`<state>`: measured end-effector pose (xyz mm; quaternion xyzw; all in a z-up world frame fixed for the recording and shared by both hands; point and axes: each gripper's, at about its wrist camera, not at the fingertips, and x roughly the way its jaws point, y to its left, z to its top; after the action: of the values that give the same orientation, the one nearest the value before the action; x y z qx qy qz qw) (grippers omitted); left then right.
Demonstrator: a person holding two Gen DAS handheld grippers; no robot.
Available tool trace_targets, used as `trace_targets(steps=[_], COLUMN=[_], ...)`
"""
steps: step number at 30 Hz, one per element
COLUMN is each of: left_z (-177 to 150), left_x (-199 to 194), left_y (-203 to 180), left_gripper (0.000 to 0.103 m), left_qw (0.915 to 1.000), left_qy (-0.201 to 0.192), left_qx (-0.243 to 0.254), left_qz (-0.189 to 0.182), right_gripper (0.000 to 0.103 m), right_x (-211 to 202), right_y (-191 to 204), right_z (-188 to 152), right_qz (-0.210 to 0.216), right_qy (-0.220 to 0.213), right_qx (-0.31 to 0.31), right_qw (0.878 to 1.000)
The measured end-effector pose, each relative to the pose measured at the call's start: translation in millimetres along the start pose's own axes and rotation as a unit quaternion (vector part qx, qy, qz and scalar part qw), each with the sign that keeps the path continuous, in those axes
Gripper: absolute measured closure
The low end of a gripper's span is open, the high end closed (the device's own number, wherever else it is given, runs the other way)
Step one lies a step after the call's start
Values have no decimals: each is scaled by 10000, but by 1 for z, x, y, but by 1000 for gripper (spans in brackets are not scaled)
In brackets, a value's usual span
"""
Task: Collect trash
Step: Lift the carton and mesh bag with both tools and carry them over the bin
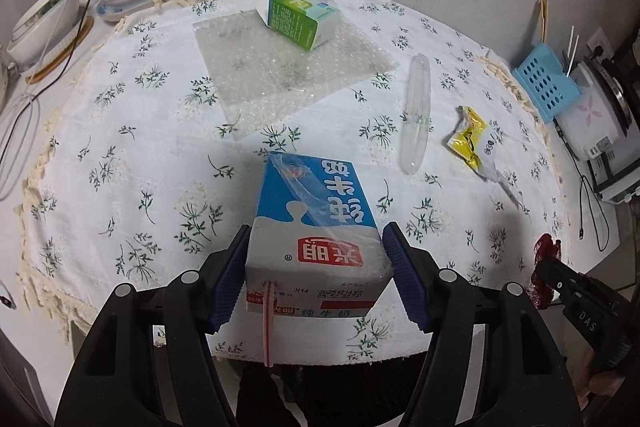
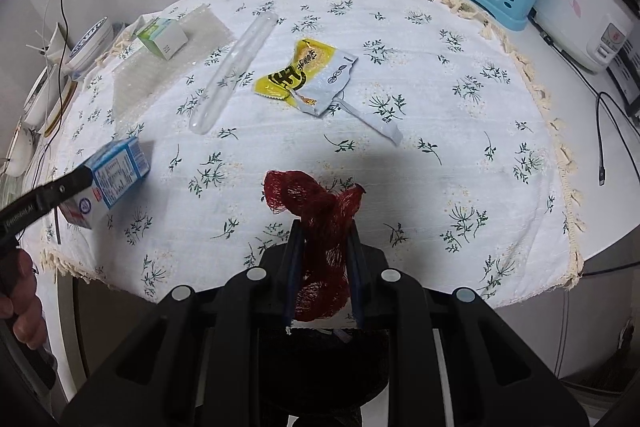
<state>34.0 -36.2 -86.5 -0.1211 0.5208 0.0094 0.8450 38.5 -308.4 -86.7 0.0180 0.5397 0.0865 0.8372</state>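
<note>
The left gripper [image 1: 316,275] is gripping the milk carton [image 1: 316,227], its jaws pressing on both sides, above the near edge of the worktop [image 1: 120,167]. The right gripper [image 2: 324,259] is squeezing a red net [image 2: 320,223], jaws nearly closed. In the left view, at 12 o'clock a green box [image 1: 304,17] is lying on bubble wrap [image 1: 280,75]; at 2 o'clock a clear tube [image 1: 416,115] and a yellow wrapper [image 1: 472,139] are lying.
</note>
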Motion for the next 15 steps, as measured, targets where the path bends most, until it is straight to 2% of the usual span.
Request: trace_targets(steps=[15], left_z=[-34], left_x=[-9], left_y=[-26], left_gripper=[39], left_qw=[10000], left_qy=[-20], left_qx=[32], left_qz=[-76], right_gripper=[84], right_x=[-9], right_y=[1], right_z=[-10], right_qz=[128], right_qy=[-40], right_qx=[-187], right_qw=[9997])
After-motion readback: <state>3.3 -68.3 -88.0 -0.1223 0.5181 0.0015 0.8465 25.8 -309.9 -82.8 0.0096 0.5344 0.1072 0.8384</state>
